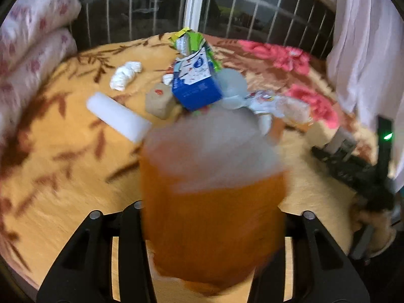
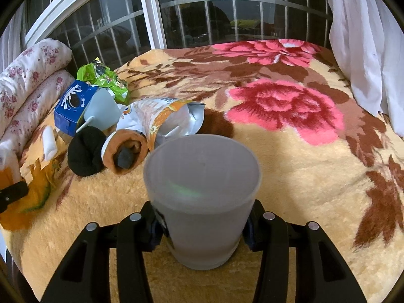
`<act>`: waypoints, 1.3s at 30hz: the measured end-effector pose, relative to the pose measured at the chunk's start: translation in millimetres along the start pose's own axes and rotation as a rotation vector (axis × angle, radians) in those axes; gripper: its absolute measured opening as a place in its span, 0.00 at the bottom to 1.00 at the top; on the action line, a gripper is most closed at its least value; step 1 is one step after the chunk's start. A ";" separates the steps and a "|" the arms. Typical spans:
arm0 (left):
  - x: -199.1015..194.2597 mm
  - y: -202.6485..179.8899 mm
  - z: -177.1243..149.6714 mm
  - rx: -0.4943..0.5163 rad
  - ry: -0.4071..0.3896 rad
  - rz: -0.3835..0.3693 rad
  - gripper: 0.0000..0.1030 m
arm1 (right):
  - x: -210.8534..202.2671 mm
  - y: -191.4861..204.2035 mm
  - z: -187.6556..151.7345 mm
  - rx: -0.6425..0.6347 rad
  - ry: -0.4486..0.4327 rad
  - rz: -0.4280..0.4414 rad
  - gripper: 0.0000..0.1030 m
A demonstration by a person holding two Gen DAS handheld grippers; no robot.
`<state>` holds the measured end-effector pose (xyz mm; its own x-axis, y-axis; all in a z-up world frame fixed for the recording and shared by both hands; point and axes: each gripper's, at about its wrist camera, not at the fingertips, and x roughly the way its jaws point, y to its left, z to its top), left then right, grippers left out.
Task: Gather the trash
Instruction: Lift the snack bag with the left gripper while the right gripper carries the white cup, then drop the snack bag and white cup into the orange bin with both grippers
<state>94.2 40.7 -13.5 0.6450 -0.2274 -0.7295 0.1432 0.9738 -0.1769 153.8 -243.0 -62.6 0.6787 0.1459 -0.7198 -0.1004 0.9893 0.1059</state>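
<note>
On the left, the left gripper (image 1: 212, 217) has a blurred translucent cup (image 1: 214, 176) between its jaws, low on the wall; whether the pads grip it I cannot tell. The right gripper (image 2: 204, 227) clamps a frosted plastic cup (image 2: 202, 197) near its base above the floral blanket (image 2: 303, 176). Both cups look light, thin and crushable, so a gentle hold low down suits them.
</note>
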 end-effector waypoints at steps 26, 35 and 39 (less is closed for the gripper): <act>-119.0 -98.1 -141.2 0.142 -0.138 0.014 0.14 | -169.4 23.6 -100.3 -0.135 -0.172 0.100 0.47; -51.1 -97.9 -208.8 0.224 0.122 0.001 0.14 | -167.0 37.1 -198.4 -0.237 0.004 0.120 0.47; -9.1 -92.1 -226.9 0.218 0.255 -0.008 0.14 | -128.9 47.8 -225.0 -0.283 0.122 0.107 0.47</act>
<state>-95.2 -49.1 -140.5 0.4388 -0.2036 -0.8752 0.3224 0.9448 -0.0581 -102.2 -214.5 -119.2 0.5628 0.2306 -0.7938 -0.3759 0.9267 0.0027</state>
